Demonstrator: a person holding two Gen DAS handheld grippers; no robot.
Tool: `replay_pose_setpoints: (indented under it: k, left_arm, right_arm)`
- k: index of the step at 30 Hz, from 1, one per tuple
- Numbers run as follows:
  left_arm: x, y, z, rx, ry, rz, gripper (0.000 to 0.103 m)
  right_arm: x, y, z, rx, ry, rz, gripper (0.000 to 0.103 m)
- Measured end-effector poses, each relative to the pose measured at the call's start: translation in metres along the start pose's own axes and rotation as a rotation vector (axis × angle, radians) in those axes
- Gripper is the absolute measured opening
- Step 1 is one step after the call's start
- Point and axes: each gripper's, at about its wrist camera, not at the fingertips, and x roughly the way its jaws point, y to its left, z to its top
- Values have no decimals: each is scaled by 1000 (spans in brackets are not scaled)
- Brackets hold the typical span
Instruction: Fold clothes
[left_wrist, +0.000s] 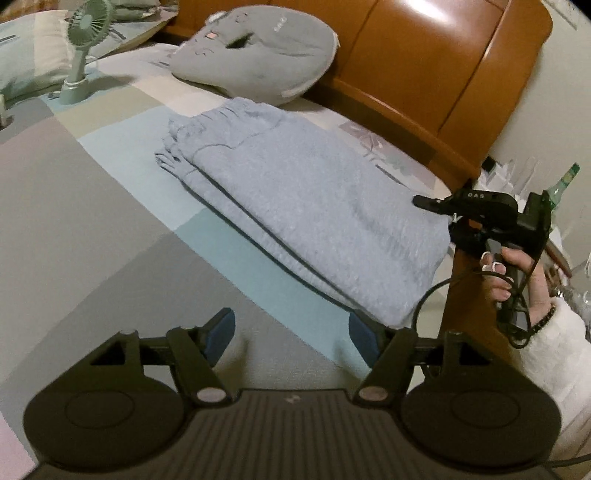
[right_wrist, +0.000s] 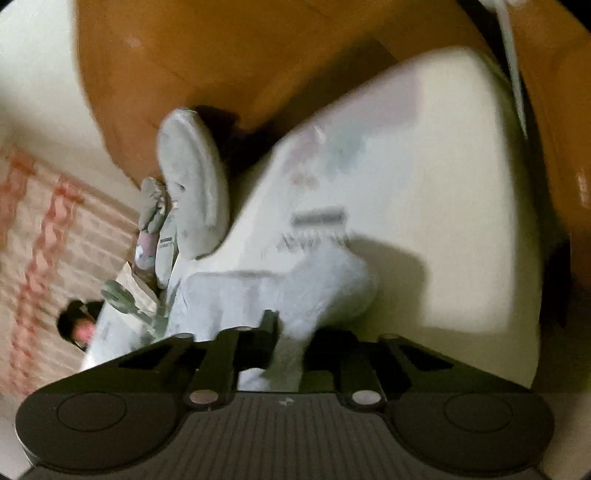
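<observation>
Soft matt knit garment (left_wrist: 295, 206) lies before a glossy wooden headboard (left_wrist: 436, 59).

Light grey-blue garment (left_wrist: 295, 206) folded flat, layered, lying on patchwork bedspread.

I see a grey cushion (left_wrist: 258, 51) against the wooden headboard (left_wrist: 436, 66); left of the cushion stands a small green fan (left_wrist: 83, 51), and a green bottle (left_wrist: 563, 184) far right of it.

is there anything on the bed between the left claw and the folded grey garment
Nothing visible. The left claw is open, and only bare patchwork bedcover lies between it and the folded grey garment; its right pad already sits by the near corner. The fan and pillow stand well beyond.
</observation>
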Motion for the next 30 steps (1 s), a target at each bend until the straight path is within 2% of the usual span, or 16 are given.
replay_pose_setpoints:
  k: [3, 6, 9, 10, 12, 14, 18, 22, 26, 29, 30]
  left_arm:
    - [-5, 3, -4, -5, -7, -2, 69]
    - [-10, 7, -8, -15, -14, 0, 69]
    - [-17, 14, -14, -17, -10, 10, 69]
    - [-19, 16, -16, -17, -9, 14, 71]
    - [-23, 20, -19, -12, -4, 25, 73]
    - [-25, 21, -21, 1, 2, 40, 73]
    - [-26, 19, -24, 20, 9, 56, 75]
    - [-26, 14, -27, 28, 13, 56, 76]
    - [-31, 16, -36, 25, 20, 72, 77]
    - [-32, 18, -40, 18, 32, 113, 77]
    - [-32, 18, -41, 16, 31, 125, 77]
  right_arm:
    - [-8, 19, 12, -177, -48, -24, 11]
    - [0, 24, 12, -355, -37, -144, 15]
    - [6, 16, 9, -399, 9, -231, 28]
    - [-2, 16, 9, -394, 1, -240, 31]
    - [-20, 22, 4, -419, -26, -264, 43]
    - [-39, 34, -3, -477, -58, -286, 43]
    - [-54, 79, -44, -716, -2, -163, 45]
    - [-36, 114, -99, -986, 106, -75, 46]
    - [-19, 103, -137, -1134, 168, -184, 46]
    - [-40, 108, -132, -1133, 114, -187, 47]
    - [-47, 110, -131, -1133, 96, -187, 50]
